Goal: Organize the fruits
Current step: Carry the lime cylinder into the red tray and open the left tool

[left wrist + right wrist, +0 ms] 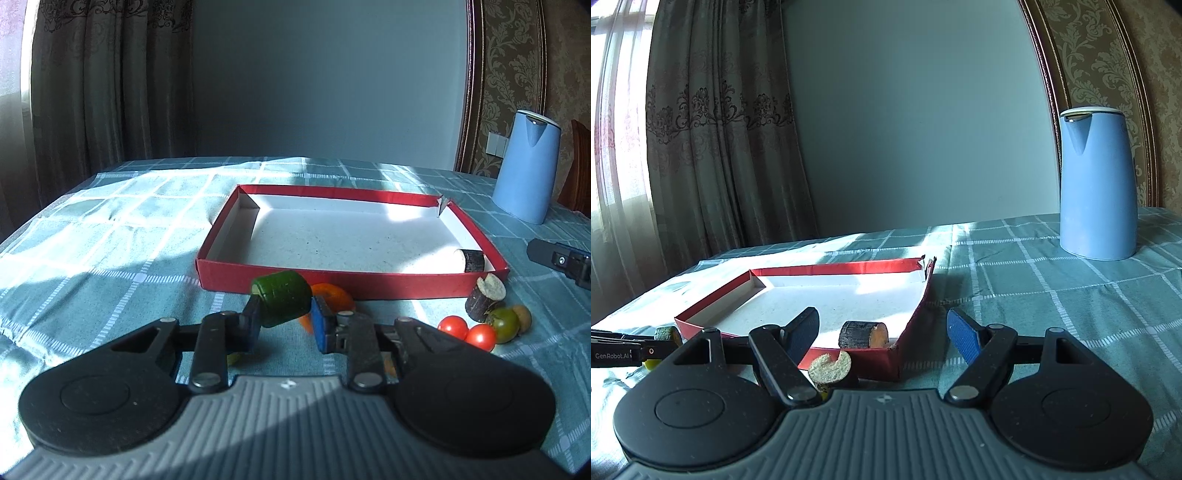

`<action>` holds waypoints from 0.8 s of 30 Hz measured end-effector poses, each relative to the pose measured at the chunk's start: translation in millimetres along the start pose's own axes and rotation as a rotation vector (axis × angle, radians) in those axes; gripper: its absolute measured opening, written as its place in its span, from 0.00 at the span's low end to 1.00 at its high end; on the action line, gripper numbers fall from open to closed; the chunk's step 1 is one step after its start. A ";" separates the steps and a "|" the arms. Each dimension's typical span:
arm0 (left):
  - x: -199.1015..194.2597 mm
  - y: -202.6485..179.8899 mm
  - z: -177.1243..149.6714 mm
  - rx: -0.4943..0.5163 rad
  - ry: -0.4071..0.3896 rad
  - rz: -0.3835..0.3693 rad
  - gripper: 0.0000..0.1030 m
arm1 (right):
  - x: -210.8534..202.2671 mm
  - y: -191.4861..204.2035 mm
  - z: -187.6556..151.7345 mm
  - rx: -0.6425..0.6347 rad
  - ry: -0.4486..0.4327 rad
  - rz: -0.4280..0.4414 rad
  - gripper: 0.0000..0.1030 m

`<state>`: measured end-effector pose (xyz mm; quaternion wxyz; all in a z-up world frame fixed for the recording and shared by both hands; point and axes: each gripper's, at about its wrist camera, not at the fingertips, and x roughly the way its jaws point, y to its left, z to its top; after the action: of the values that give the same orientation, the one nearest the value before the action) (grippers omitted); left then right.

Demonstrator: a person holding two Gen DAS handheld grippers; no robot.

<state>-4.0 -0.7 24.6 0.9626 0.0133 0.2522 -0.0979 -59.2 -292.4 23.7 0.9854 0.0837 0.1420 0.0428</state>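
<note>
Tablecloth (110, 229), teal with a pale check, covers the table we work at. On it sits a shallow red tray (332, 284) with a white floor, and in its near right corner lies a dark log-shaped piece (471, 259) on its side. A tall blue kettle (526, 166) stands well apart from the tray, far right.

Our left gripper (286, 314) has its jaws closed most of the way on a green cucumber chunk (282, 301), pads pressing both sides, held above the cloth just in front of the tray's near wall. An orange piece (332, 295) shows behind it, partly hidden.

Our right gripper (882, 332) has its jaws standing wide with nothing between the pads; it points at the tray's near corner.

Right of the cucumber, outside the tray, a second dark stump (484, 297) stands upright. Beside it cluster two red tomatoes (467, 330), a green tomato (502, 323) and a small brownish fruit (523, 314), touching one another.
</note>
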 end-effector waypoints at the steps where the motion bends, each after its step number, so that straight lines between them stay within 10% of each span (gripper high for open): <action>1: 0.2 -0.9 3.3 0.003 -0.010 0.003 0.25 | 0.4 0.2 -0.1 -0.001 0.002 0.000 0.74; 24: 89.3 1.5 39.4 0.009 0.067 0.165 0.25 | 4.6 5.5 -3.2 -0.019 0.029 0.006 0.74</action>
<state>91.5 -18.4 15.4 0.9583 0.0419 0.2821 -0.0188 -56.0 -286.1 20.4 0.9838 0.0743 0.1558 0.0484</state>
